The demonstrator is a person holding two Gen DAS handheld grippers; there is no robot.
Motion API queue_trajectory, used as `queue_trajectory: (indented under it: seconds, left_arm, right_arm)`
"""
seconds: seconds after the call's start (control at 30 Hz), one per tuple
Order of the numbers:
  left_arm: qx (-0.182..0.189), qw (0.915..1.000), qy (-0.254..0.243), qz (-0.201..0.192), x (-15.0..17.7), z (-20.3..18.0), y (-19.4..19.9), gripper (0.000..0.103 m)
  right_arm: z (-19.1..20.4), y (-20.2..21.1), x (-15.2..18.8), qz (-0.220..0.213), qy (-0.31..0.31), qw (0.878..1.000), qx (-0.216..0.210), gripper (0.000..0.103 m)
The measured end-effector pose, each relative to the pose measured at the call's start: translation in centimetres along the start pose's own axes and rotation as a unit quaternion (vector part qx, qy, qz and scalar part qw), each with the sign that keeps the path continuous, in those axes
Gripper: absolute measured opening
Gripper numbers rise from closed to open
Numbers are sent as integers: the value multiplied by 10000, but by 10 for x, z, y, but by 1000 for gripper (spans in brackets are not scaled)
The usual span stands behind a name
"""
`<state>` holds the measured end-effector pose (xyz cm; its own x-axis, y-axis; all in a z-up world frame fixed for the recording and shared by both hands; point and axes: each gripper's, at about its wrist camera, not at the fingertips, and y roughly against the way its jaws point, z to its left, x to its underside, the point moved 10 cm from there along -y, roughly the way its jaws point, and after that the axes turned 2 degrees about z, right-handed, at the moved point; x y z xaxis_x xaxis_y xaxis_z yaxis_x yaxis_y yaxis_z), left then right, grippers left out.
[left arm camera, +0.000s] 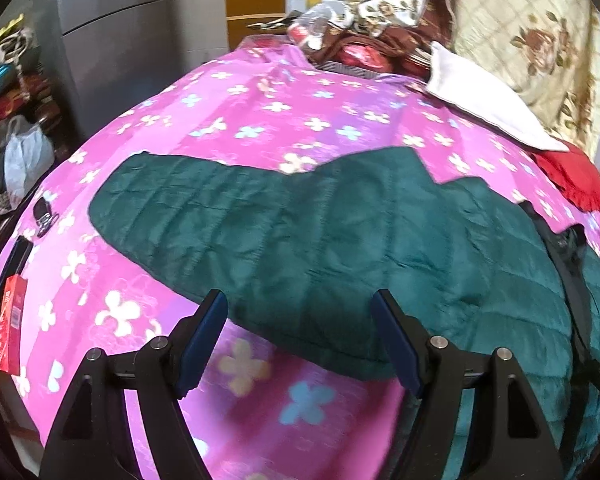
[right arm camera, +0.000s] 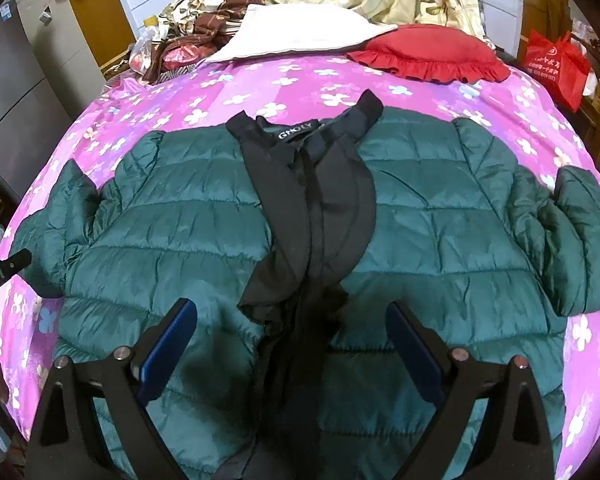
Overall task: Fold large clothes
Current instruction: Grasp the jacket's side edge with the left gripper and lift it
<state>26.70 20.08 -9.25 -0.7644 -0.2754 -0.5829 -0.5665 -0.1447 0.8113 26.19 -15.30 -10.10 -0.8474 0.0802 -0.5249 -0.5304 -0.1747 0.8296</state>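
A dark green puffer jacket (right arm camera: 204, 216) lies spread flat, front up, across the middle of the bed (right arm camera: 260, 80), with both sleeves out toward the side edges and its black collar toward the pillows (right arm camera: 300, 36) at the head edge. The left tool (left arm camera: 300, 340) hangs wide open over one sleeve, holding nothing. The right tool (right arm camera: 292, 344) hangs wide open over the jacket's front, also empty.
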Motion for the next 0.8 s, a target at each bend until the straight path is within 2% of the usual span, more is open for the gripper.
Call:
queue_trajectory:
  seconds: [0.53,0.8]
  left_arm:
    - [-622,9968,505,-63,-24,88,-28,51]
    - [-910,9891,1159,-5,-30,153,-48,51]
  right_arm:
    - [-13,-7,1,96,22,9999,103,97]
    - [-14,-5,-3,93,54,9999,102,97]
